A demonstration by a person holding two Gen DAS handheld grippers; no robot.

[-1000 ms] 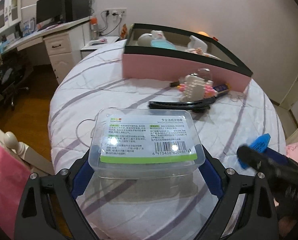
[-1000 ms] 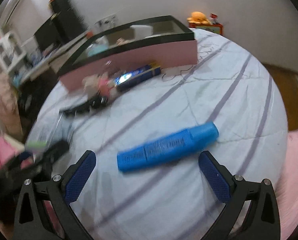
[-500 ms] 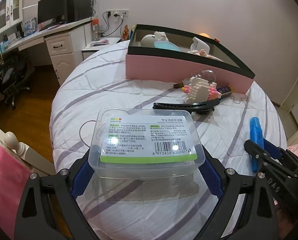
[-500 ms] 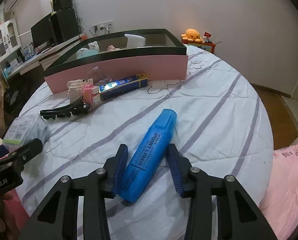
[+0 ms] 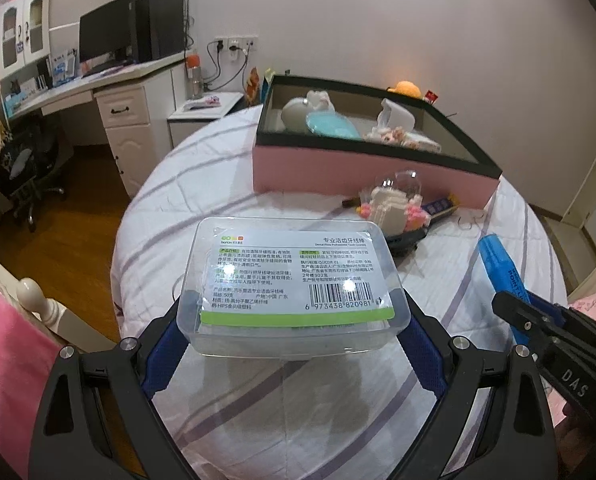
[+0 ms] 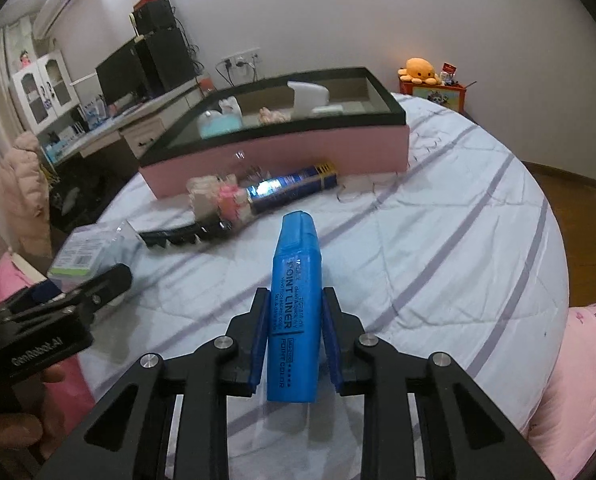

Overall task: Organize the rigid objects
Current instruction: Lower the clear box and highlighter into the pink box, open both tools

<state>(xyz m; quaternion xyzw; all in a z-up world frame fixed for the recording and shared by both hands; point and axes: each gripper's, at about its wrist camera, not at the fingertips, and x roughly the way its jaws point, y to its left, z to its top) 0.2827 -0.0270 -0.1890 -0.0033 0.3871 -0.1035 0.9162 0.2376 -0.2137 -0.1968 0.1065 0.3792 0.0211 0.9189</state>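
Left wrist view: the left gripper [image 5: 293, 332] clamps a clear plastic box [image 5: 293, 280] above the bed [image 5: 225, 184], short of the pink bin [image 5: 362, 172]. Its smooth walls could slip.

Right wrist view: the right gripper [image 6: 295, 320] pinches a blue marker [image 6: 295, 300]; held near its tail, it may pivot. Only here does the marker's full length show.

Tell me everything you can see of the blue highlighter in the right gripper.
The blue highlighter is a flat-sided, opaque plastic marker, capped, with dark print reading POINT LINER along its barrel. The right gripper is shut on its lower barrel, blue finger pads pressing both sides. It points forward and away from the camera, cap end outward, over the striped white bedspread. Whether it touches the bedspread cannot be told. Its far side is hidden.
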